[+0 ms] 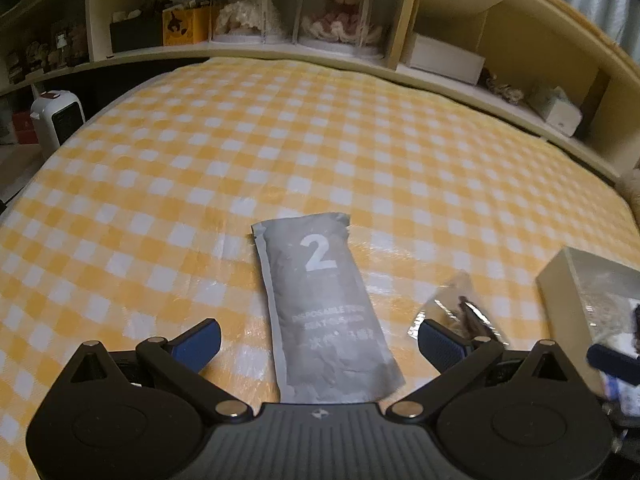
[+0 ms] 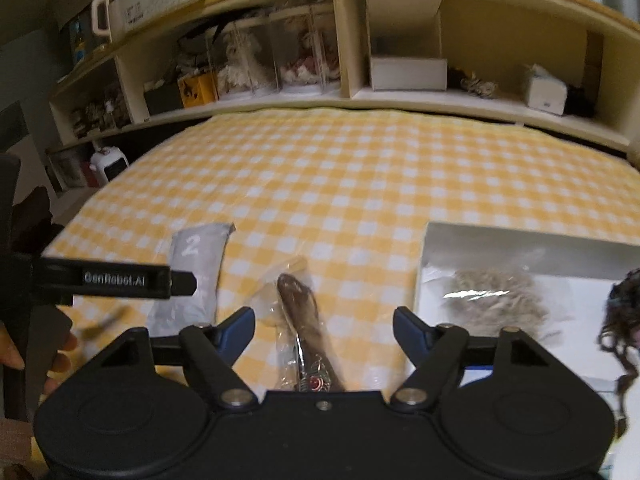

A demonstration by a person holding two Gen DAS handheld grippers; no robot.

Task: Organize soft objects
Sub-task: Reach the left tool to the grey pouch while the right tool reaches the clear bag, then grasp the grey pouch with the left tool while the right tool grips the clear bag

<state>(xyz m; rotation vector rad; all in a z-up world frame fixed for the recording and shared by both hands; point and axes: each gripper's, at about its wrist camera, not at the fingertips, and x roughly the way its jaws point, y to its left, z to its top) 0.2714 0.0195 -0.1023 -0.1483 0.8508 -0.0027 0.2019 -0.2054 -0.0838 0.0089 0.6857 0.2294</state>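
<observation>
One white box (image 2: 436,236), bagged beige fluff (image 2: 500,292) inside

On the yellow checked bedcover (image 1: 320,140) lie one grey pouch (image 1: 326,308) printed with a "2", one clear plastic packet (image 2: 298,320) holding a brown piece, and one white open box (image 2: 480,240). The box holds one clear bag of pale curly fibre (image 2: 498,296) (a dark curly tuft (image 2: 622,320) shows at its right edge). The shelf behind carries two dolls (image 1: 246,8) in clear cases. One white heater (image 1: 58,118) stands beside the bed.
</observation>
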